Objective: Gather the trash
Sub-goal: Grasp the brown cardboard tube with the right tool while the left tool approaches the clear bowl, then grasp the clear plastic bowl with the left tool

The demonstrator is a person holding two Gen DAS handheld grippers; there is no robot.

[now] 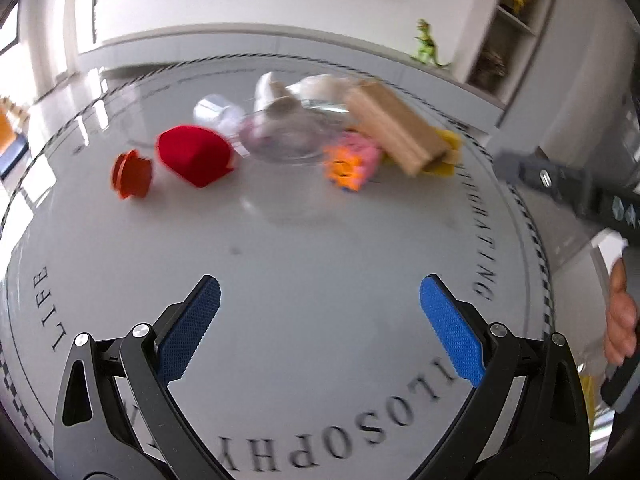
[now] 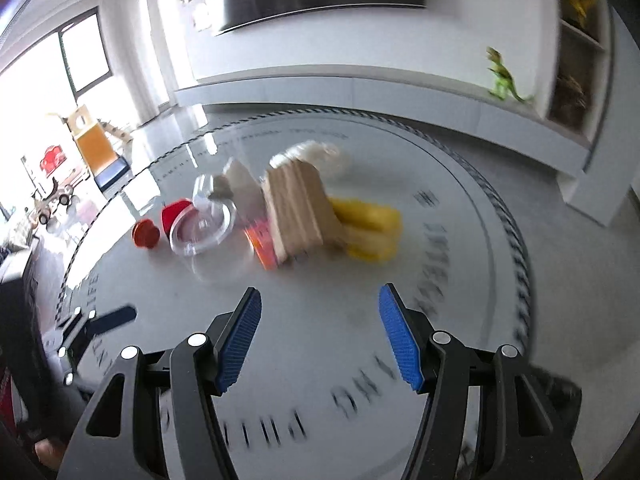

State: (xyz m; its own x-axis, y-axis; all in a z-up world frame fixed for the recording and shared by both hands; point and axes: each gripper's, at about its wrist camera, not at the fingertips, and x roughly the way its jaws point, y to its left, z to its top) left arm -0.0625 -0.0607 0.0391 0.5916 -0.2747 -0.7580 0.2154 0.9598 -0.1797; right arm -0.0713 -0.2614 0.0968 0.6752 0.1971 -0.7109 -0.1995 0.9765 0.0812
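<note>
Your round grey-white table with black lettering around its rim fills both views, and the trash sits bunched in one heap at upper centre of each frame, so judging by that you can work it from one side without reaching around. Biggest in the heap is the tan corrugated cardboard piece, tilted up and leaning over the yellow spongy block, which pokes out at its right in the right wrist view. Left of it lies the clear plastic dish with crumpled white wrapping behind it, too blurred to say how they touch. Next, the red rounded cup-like piece at centre left, then the orange-and-pink printed packet tucked against the cardboard's near edge, and smallest, the orange ridged cap just beside the red piece. Your left gripper hovers low over bare table at bottom centre, blue pads spread wide, holding nothing. Your right gripper is likewise spread wide and empty, pointed at the cardboard, near the heap but not touching. I'd say neither pick has begun.
</note>
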